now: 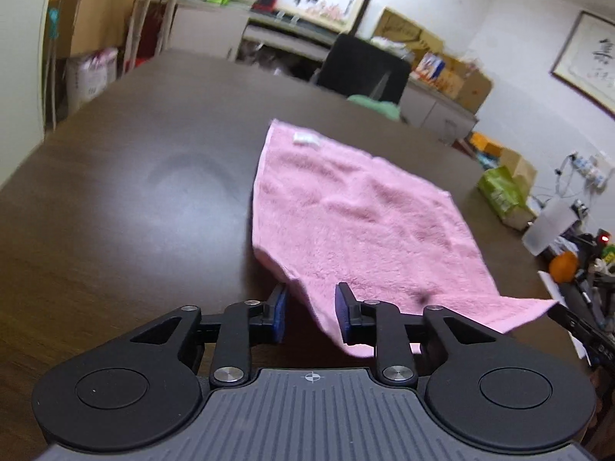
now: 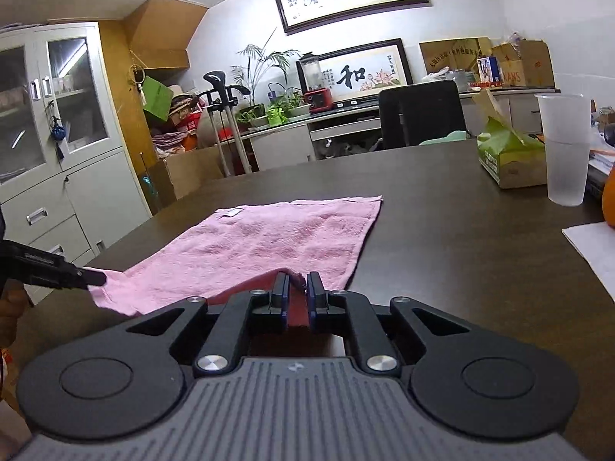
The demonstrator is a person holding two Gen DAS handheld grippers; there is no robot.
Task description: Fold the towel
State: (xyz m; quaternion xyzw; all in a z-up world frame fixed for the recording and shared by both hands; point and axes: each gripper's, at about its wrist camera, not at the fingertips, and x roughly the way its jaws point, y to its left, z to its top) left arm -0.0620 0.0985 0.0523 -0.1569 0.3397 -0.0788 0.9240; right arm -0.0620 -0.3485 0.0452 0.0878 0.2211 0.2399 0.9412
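Note:
A pink towel [image 1: 357,215] lies spread on the dark wooden table [image 1: 134,192], a white label near its far corner. My left gripper [image 1: 310,315] is open, its fingers on either side of the towel's near corner, which hangs between them. In the right wrist view the towel [image 2: 269,242] lies ahead, and my right gripper [image 2: 296,292] is shut on its near edge, which is lifted into a small peak. The left gripper's tip [image 2: 90,278] touches the towel's near left corner there.
A frosted plastic cup [image 2: 565,150], a green tissue box [image 2: 507,157], an orange [image 2: 609,199] and white paper [image 2: 595,246] stand on the table's right side. A black chair [image 2: 423,115] sits at the far edge. Cabinets stand to the left.

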